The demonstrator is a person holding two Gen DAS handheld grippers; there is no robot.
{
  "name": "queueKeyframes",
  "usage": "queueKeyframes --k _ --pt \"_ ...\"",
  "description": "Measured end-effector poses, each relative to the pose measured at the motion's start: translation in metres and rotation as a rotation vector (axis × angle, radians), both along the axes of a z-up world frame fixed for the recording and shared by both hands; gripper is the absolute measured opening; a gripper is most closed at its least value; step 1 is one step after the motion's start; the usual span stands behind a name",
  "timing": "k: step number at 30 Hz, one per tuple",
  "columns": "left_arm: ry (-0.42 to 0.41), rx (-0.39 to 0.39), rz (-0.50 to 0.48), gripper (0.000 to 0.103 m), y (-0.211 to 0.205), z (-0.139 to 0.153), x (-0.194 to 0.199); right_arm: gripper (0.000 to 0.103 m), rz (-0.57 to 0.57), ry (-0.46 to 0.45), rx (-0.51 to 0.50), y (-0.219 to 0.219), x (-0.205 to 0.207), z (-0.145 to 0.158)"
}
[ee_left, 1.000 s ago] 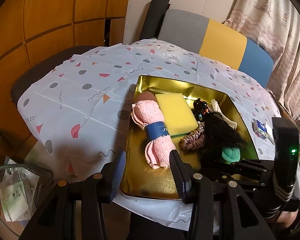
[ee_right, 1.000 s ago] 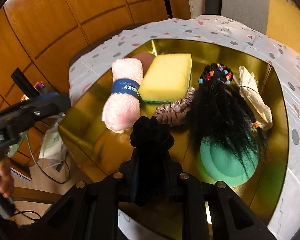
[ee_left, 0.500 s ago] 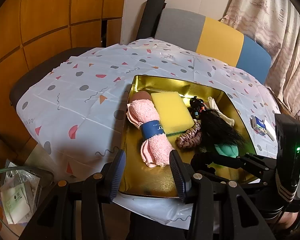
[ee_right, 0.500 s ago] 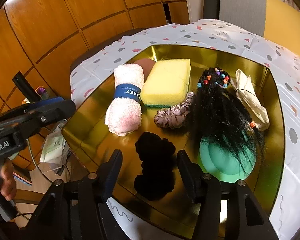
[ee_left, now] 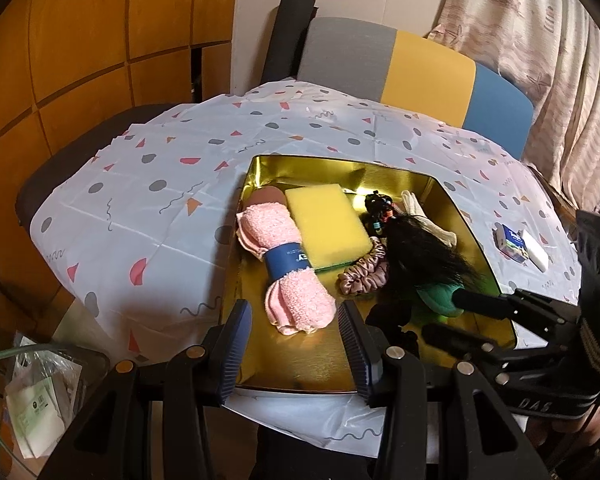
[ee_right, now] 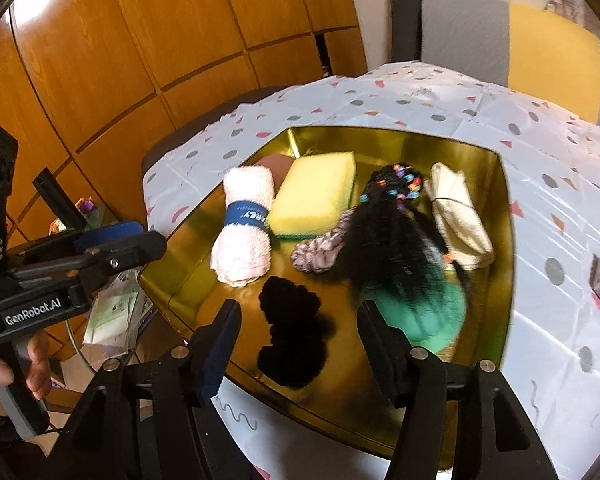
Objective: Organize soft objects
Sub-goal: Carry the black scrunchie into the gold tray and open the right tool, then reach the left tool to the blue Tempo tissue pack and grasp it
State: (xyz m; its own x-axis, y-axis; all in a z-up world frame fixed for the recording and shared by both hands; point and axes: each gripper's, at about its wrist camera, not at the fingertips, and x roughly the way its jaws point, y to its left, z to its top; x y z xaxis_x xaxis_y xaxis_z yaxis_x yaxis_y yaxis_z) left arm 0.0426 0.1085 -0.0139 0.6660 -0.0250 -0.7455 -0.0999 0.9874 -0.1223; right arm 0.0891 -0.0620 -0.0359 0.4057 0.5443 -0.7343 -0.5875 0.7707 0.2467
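Note:
A gold tray [ee_left: 296, 368] [ee_right: 504, 216] holds a rolled pink towel [ee_left: 288, 264] [ee_right: 244, 232], a yellow sponge [ee_left: 326, 224] [ee_right: 314, 196], a mauve scrunchie [ee_left: 362, 274] [ee_right: 316, 252], a black wig [ee_left: 420, 256] [ee_right: 388, 236] over a green cap [ee_right: 424, 312], a cream cloth [ee_right: 458, 216] and a black scrunchie [ee_right: 294, 332] [ee_left: 388, 316]. My left gripper [ee_left: 296, 352] is open and empty at the tray's near edge. My right gripper [ee_right: 296, 348] is open above the black scrunchie, which lies in the tray.
The tray sits on a table with a white patterned cloth [ee_left: 148, 200]. A small blue box [ee_left: 512, 242] and white block lie right of the tray. A grey, yellow and blue chair [ee_left: 412, 64] stands behind. Wood panels are on the left.
My right gripper opened and let the black scrunchie drop into the tray, then pulled back and up. The left gripper drew back a little and stayed open.

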Motion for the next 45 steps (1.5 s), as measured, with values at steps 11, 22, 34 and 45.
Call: queueKeyframes --k 11,22,34,45 --pt "-0.008 0.047 -0.063 0.046 -0.023 0.005 0.002 0.066 -0.140 -0.046 0.037 -0.066 0.007 0.019" --pt "-0.014 0.089 -0.151 0.046 -0.055 0.013 0.013 0.071 -0.342 -0.060 -0.021 -0.172 0.020 0.024" --pt "0.001 0.060 -0.306 0.046 -0.114 0.022 0.038 0.075 -0.745 -0.021 -0.059 -0.320 0.035 0.007" --pt "0.029 0.007 -0.530 0.059 -0.227 0.031 0.088 0.082 -1.004 0.034 0.119 -0.377 0.024 0.010"
